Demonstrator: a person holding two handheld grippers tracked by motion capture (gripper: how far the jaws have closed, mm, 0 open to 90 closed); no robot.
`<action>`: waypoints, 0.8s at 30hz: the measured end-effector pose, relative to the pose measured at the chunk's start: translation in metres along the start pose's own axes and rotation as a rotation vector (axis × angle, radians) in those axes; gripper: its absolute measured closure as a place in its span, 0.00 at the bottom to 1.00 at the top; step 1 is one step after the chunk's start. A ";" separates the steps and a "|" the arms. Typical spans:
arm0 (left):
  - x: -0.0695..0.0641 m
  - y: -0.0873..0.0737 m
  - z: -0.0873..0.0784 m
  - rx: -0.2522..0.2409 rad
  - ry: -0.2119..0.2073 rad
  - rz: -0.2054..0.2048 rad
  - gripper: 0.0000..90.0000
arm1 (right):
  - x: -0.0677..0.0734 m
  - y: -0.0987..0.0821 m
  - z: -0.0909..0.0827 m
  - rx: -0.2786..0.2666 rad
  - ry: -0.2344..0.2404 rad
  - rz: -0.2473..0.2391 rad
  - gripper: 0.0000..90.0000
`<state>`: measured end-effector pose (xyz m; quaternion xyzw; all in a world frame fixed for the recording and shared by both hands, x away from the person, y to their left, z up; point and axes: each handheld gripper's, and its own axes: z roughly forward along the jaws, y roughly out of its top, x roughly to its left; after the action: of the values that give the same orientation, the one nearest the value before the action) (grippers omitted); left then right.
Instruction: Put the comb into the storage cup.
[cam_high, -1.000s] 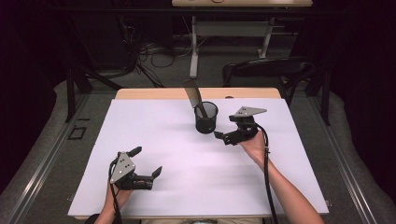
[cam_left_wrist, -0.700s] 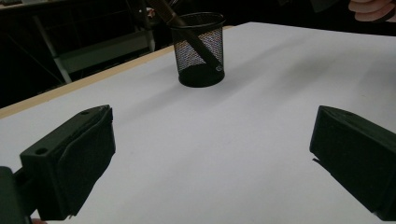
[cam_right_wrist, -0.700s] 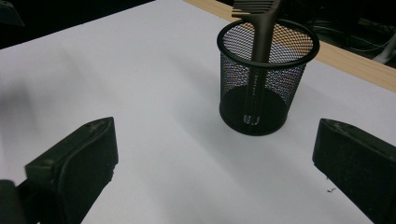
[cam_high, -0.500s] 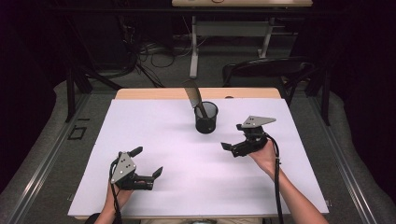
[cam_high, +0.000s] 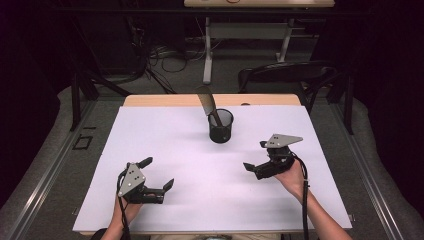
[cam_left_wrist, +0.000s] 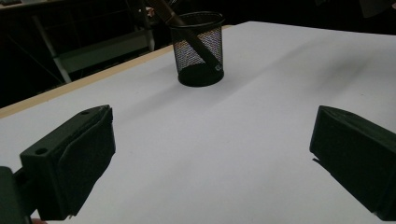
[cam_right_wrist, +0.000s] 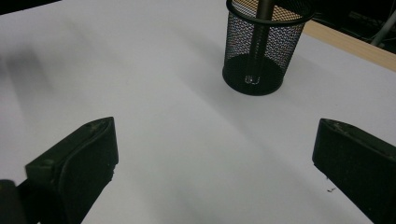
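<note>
**Both grippers spread and empty, mesh cup standing apart at the far middle**

I start with my right gripper (cam_high: 256, 157). Its jaws are spread wide with nothing between them, and it sits at about 4 o'clock on the white table cover (cam_high: 165, 130), held from below by the right hand (cam_high: 292, 175), the black cable (cam_high: 304, 200) running back along the forearm. In the right gripper view the two black jaws stand far apart over bare white surface, and the mesh cup (cam_right_wrist: 261, 46) lies ahead at about 1 o'clock, well clear of them.

My left gripper (cam_high: 157, 174) is at about 7 o'clock on the table, also spread open and pinching nothing, with its grey plate (cam_high: 131, 176) on top and the left hand (cam_high: 125, 207) behind it. In the left gripper view the jaws frame empty white surface and the cup (cam_left_wrist: 197, 49) shows ahead, near 12 o'clock.

Moving outward, the black mesh cup (cam_high: 220, 126) stands upright at the far middle of the table, about 12 o'clock, well apart from both grippers and nearer the right one. A dark, long-handled tool (cam_high: 209, 106) stands in it, leaning toward 11 o'clock, its upper end over the rim. I cannot tell what kind of tool it is. Beyond the cover a strip of wooden table edge (cam_high: 165, 100) shows.
</note>
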<state>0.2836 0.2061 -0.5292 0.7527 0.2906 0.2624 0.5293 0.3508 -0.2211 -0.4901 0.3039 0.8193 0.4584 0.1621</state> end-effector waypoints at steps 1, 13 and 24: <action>0.000 0.000 0.000 0.000 0.000 0.000 0.00 | 0.001 -0.001 -0.002 0.001 0.001 0.001 0.00; 0.000 0.000 0.000 0.001 -0.001 0.001 0.00 | 0.004 -0.017 -0.018 0.018 -0.015 0.000 0.00; 0.001 0.000 0.001 0.004 0.000 0.003 0.00 | 0.007 -0.029 -0.030 0.016 -0.025 -0.025 0.00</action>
<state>0.2846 0.2061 -0.5295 0.7542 0.2897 0.2626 0.5276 0.3195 -0.2475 -0.4988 0.3007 0.8246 0.4458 0.1757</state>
